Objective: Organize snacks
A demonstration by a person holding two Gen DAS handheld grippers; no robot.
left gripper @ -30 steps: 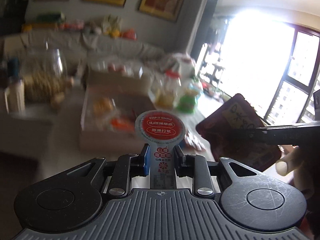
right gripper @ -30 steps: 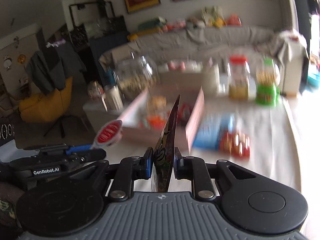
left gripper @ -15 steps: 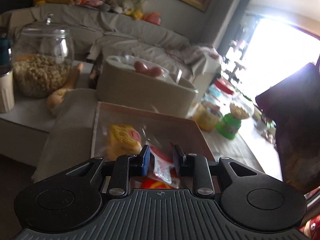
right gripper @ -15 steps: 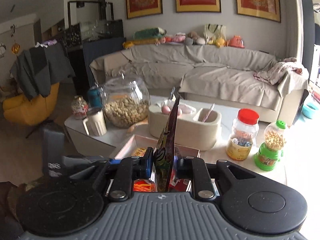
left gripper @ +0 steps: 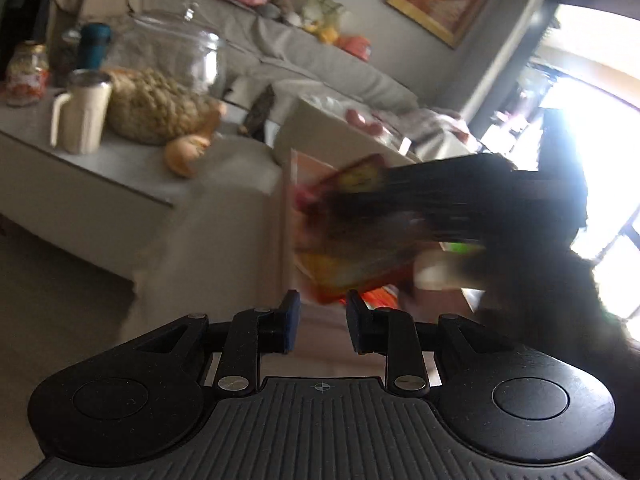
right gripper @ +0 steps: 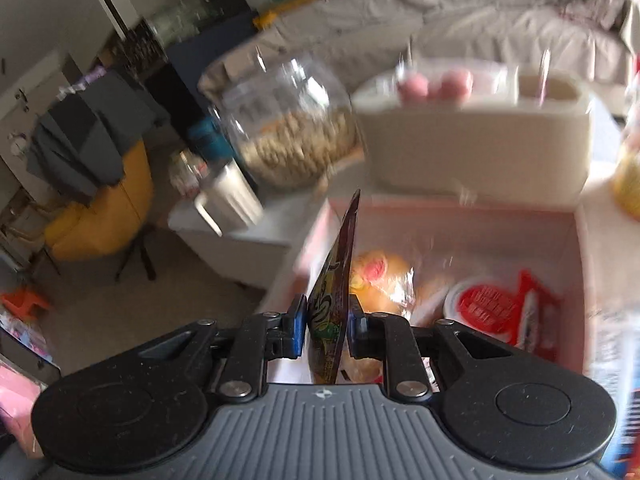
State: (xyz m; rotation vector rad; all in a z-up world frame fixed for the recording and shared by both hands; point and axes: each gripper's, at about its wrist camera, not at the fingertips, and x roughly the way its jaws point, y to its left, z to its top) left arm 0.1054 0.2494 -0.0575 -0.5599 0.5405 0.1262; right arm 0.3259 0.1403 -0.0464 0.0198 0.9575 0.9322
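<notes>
My left gripper [left gripper: 319, 322] is open and empty, close to the near left side of the cardboard box [left gripper: 289, 216]. My right gripper [right gripper: 323, 330] is shut on a dark flat snack packet [right gripper: 340, 280] held edge-on over the box [right gripper: 576, 236]; the packet also shows, blurred, in the left wrist view [left gripper: 360, 220]. In the box lie a red-lidded cup [right gripper: 482, 306], a yellow wrapped bun [right gripper: 378, 276] and a red wrapper [right gripper: 534, 308].
A glass jar of nuts [right gripper: 288, 136], a cream mug [right gripper: 228, 200] and a beige holder with pink eggs [right gripper: 472, 136] stand behind the box. A sofa [right gripper: 480, 8] is beyond. A yellow chair [right gripper: 104, 216] stands on the floor at left.
My left gripper has let go of the red-lidded cup, which now lies in the box, and has drawn back left. My right gripper has brought the dark packet down over the box.
</notes>
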